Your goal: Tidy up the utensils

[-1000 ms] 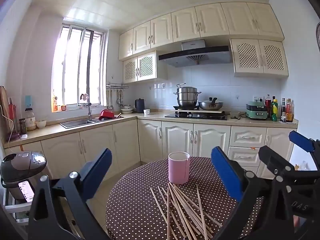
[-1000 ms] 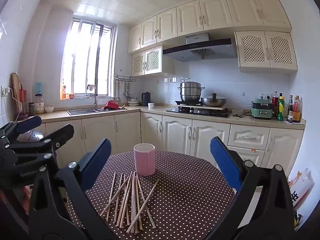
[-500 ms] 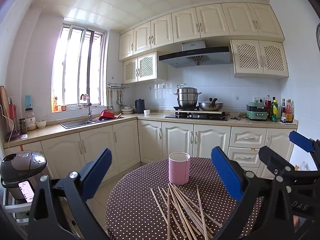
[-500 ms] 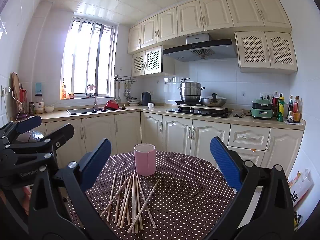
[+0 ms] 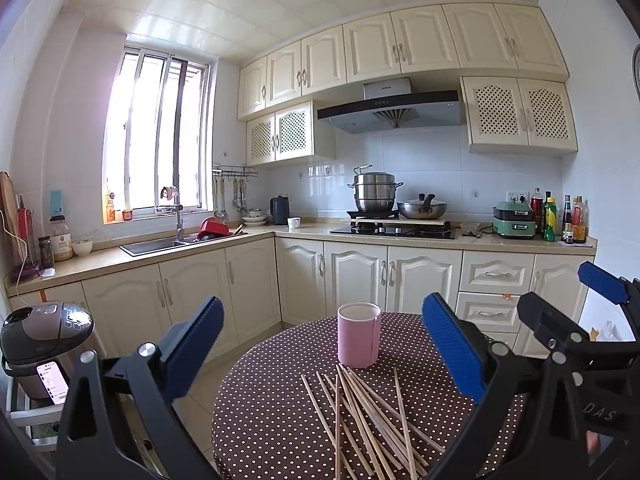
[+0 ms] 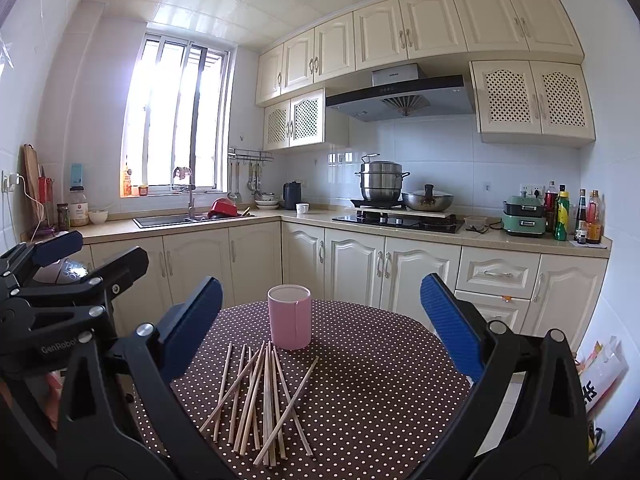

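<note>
1 pink cup [image 6: 289, 322] | about 11 chopsticks [image 6: 260, 400] | 1 round table [image 6: 380, 380]

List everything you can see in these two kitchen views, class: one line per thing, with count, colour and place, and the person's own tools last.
Cup: one, pink, upright on the table, behind the chopsticks.
Chopsticks: a loose pile, pale wood, flat on the table and crossing each other; exact count unclear.
Table: one, round, brown cloth with white dots, nearest the cameras.
Steamer pot: one, silver, on the hob.
Wok: one, silver with lid, right of the steamer pot.
Kettle: one, black, corner of the counter.
Rice cooker: one, dark, on a low stand at far left.
Left gripper: blue pads, open, above the table.
Right gripper: blue pads, open, above the table.
</note>
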The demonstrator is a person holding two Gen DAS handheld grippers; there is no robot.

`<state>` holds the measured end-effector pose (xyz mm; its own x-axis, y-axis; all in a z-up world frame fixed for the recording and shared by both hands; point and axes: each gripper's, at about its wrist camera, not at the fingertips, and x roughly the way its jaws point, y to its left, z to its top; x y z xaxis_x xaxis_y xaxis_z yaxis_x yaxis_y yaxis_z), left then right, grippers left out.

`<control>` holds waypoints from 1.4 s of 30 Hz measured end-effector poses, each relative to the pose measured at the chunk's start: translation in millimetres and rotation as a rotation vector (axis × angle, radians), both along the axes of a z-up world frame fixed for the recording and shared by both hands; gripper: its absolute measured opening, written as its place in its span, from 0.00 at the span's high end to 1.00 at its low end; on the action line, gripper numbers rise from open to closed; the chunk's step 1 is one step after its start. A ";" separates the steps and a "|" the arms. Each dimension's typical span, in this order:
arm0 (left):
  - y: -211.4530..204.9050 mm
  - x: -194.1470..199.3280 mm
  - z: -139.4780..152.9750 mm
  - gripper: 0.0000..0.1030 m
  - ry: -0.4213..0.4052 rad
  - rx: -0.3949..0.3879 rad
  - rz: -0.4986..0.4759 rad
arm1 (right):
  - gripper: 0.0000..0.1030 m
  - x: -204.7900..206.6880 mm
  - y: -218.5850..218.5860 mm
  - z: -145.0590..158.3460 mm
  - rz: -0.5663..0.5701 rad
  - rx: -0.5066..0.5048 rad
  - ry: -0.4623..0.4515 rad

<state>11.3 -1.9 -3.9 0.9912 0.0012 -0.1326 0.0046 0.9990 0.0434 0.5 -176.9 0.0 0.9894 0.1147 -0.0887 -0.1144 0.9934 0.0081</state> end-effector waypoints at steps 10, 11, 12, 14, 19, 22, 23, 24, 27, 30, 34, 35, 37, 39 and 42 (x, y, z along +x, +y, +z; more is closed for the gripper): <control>0.0 2.0 -2.5 0.05 0.004 0.002 0.000 | 0.06 2.3 -0.4 -0.6 0.002 0.002 0.006; 0.3 2.5 -2.6 0.05 0.006 0.002 0.000 | 0.06 2.6 -0.8 -0.5 0.002 0.001 0.007; 0.3 2.9 -3.1 0.05 0.007 0.002 0.001 | 0.06 3.1 -0.6 -0.7 0.002 0.001 0.008; 0.3 2.8 -3.9 0.05 0.007 0.003 0.002 | 0.06 3.1 -0.6 -1.1 0.003 0.003 0.009; 1.2 3.4 -5.2 0.05 0.009 0.004 0.002 | 0.06 5.4 0.1 -3.1 0.005 0.003 0.011; 0.9 3.6 -3.8 0.05 0.010 0.004 0.003 | 0.06 7.7 1.5 -4.4 0.005 0.003 0.012; 0.9 3.5 -3.9 0.05 0.010 0.003 0.003 | 0.06 8.2 1.4 -4.7 0.005 0.003 0.012; 1.2 3.5 -3.7 0.05 0.010 0.004 0.002 | 0.06 8.7 1.2 -4.9 0.005 0.002 0.012; 1.1 3.6 -3.6 0.05 0.011 0.004 0.002 | 0.06 8.6 1.3 -5.2 0.005 0.003 0.012; 1.5 3.8 -3.5 0.05 0.012 0.004 0.002 | 0.06 9.4 1.7 -5.3 0.005 0.002 0.014; 1.3 4.1 -3.1 0.05 0.014 0.004 0.003 | 0.06 9.6 2.9 -6.2 0.005 0.002 0.016; 1.2 4.1 -3.3 0.05 0.015 0.004 0.002 | 0.06 9.9 3.0 -6.3 0.005 0.002 0.016; 1.0 4.4 -3.4 0.05 0.017 0.005 0.003 | 0.06 10.1 3.0 -6.4 0.005 0.002 0.016; 0.7 4.5 -3.4 0.05 0.018 0.005 0.002 | 0.06 10.3 2.7 -6.9 0.005 0.003 0.017; 0.1 5.2 -3.7 0.05 0.021 0.005 0.003 | 0.06 10.8 2.7 -7.4 0.004 0.003 0.019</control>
